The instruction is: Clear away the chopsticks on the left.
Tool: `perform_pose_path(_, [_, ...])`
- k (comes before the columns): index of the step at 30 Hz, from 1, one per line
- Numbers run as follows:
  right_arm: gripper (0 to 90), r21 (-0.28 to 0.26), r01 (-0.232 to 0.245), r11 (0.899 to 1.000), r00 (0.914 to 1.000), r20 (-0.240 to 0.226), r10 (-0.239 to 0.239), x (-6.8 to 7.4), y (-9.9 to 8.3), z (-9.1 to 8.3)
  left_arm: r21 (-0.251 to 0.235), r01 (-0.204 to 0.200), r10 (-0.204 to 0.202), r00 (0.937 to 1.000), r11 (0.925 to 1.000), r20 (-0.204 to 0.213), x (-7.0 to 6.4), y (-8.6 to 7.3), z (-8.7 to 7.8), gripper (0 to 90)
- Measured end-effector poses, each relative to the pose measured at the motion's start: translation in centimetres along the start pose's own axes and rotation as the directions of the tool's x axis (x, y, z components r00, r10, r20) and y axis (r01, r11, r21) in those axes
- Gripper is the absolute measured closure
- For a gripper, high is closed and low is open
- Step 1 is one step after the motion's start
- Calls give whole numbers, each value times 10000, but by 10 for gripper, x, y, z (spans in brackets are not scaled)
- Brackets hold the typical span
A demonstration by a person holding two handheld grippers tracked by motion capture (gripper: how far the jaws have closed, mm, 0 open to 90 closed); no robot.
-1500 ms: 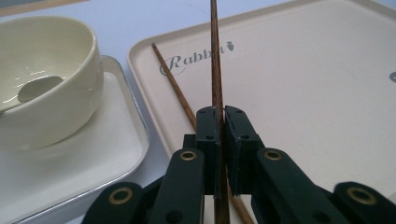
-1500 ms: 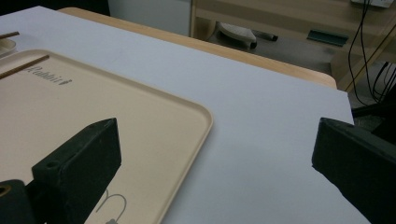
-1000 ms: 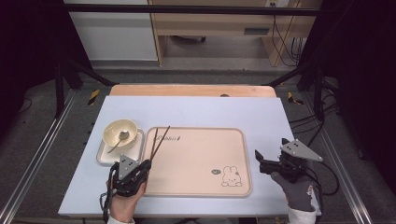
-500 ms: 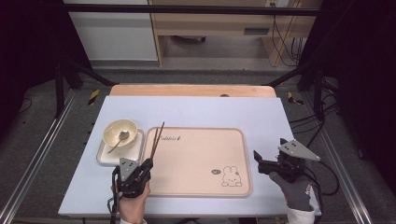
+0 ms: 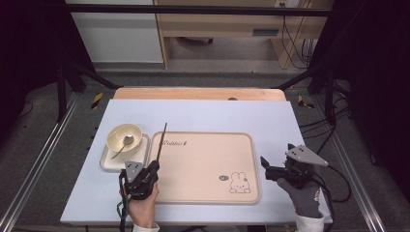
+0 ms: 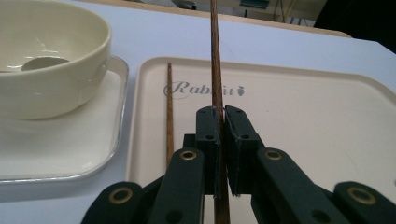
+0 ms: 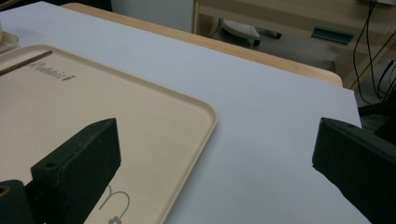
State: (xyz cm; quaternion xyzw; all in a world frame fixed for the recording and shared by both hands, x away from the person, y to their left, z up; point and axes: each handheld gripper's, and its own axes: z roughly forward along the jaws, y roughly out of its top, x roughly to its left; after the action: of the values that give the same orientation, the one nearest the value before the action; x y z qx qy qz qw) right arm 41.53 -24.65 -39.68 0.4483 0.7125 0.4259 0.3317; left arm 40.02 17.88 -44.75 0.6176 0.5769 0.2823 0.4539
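My left gripper [image 5: 154, 165] [image 6: 222, 112] is shut on the near end of a dark wooden chopstick [image 6: 215, 56] [image 5: 162, 140], which points away over the left edge of the beige rabbit tray [image 5: 208, 193] [image 6: 303, 121] [image 7: 154, 107]. A second chopstick [image 6: 169, 107] lies flat on the tray just left of the held one. My right gripper [image 5: 266, 169] [image 7: 215, 127] rests open at the tray's right edge, over the white table, with nothing between its jaws.
A cream bowl [image 5: 124, 137] [image 6: 51, 65] with a spoon [image 5: 123, 144] in it stands on a small white plate [image 5: 113, 163] [image 6: 70, 154], left of the tray. The table's [image 5: 203, 113] wooden far edge [image 5: 198, 93] lies beyond.
The left gripper has shifted slightly forward and right. The held chopstick's far tip has swung in, so the two chopsticks no longer spread in a V. The right gripper has stayed put.
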Motion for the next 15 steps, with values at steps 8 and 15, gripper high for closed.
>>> perform_pose_path(8, [13,29,17,10000,10000,8,-17,0,0,0,37,230,-229,9994,9997,-249,1,0,13,847])
perform_pose_path(15, [13,27,-8,10000,10000,24,8,0,0,-1,438,93,-70,9986,9990,-519,6,-7,28,847])
